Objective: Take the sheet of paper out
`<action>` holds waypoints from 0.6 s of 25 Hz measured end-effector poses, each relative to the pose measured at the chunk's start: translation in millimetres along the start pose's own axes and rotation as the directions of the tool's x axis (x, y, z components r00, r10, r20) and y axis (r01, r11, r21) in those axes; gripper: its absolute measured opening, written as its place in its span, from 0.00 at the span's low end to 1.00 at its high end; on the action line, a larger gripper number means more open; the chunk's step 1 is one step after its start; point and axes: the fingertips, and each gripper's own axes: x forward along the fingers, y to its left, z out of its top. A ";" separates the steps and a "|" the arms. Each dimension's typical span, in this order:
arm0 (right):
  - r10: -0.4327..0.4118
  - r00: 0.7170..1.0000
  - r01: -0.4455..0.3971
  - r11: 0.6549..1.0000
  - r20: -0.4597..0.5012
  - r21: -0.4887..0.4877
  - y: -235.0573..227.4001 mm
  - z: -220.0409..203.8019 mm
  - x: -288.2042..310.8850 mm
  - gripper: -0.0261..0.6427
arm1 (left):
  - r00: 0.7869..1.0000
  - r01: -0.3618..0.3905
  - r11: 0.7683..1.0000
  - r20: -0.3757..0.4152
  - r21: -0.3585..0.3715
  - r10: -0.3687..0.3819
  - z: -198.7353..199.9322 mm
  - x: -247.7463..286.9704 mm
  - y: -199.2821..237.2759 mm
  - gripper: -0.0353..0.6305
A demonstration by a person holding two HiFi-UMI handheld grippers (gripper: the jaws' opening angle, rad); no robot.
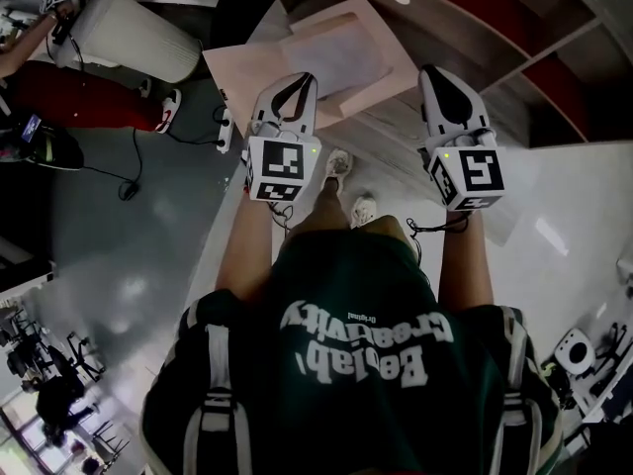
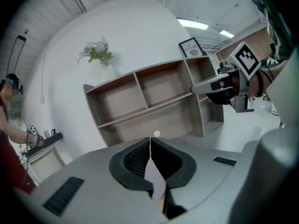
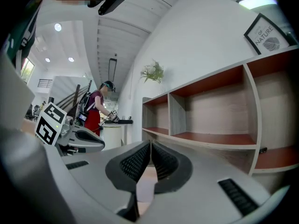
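Fingers of left gripper (image 1: 308, 80) and right gripper (image 1: 432, 71) meet closed; left one partly covers pinkish sheet (image 1: 346, 52).

Before you, an open wooden shelf unit (image 2: 159, 85) stands mid-frame against a white wall (image 2: 131, 27), a plant (image 2: 98, 52) and framed picture (image 2: 190, 47) on top; ceiling lights (image 2: 194, 24) glow upper right.

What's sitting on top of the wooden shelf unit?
A vase of greenery and a framed print stand on the shelf unit's top. Anything behind the print is hidden.
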 end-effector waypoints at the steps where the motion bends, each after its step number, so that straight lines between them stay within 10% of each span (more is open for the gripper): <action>1: -0.002 1.000 0.002 1.000 -0.005 0.003 -1.7 -2.3 4.2 0.09 | 1.000 0.001 1.000 -0.023 0.012 0.000 -6.4 6.1 0.3 0.08; 15: -0.007 0.995 0.008 1.000 -0.099 0.009 -10.9 -31.5 65.0 0.09 | 0.935 0.175 0.970 -0.339 0.169 -0.110 -143.5 82.2 -10.4 0.28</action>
